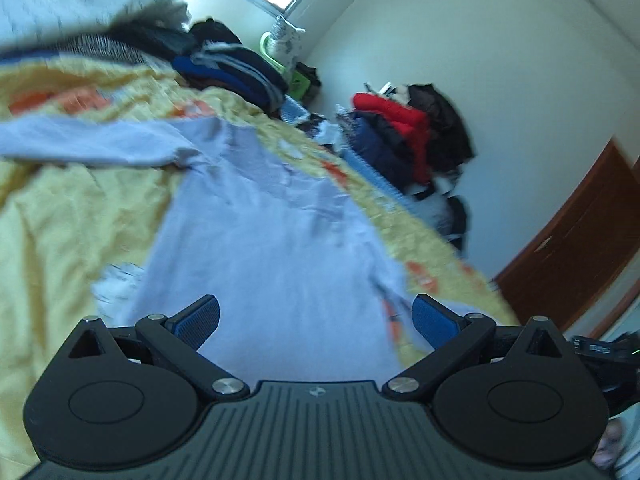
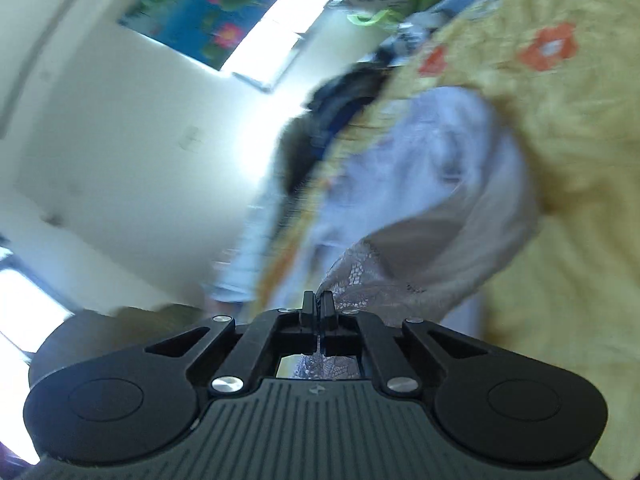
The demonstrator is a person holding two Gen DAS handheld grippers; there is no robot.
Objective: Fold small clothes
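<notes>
On a bed under a crumpled yellow flowered sheet point(image 1: 60, 216), soft lavender top point(image 1: 272, 232) spread flat, clothes heaps point(image 1: 404, 136) at two o'clock, left gripper point(image 1: 316, 320) jaws spread, right gripper point(image 2: 318, 300) jaws pinching lacy hem point(image 2: 360, 276).

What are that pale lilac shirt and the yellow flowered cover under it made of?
The pale lilac long-sleeved shirt looks like soft matte knit, probably cotton jersey: it drapes limply and creases. The yellow bed cover with orange flowers seems thin woven cotton, finely crinkled. Blur leaves both uncertain.

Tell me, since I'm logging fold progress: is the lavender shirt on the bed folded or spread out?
Mostly spread: the shirt lies flat on the yellow bedspread, one sleeve out sideways. The right gripper pinches one edge, lifted.
</notes>
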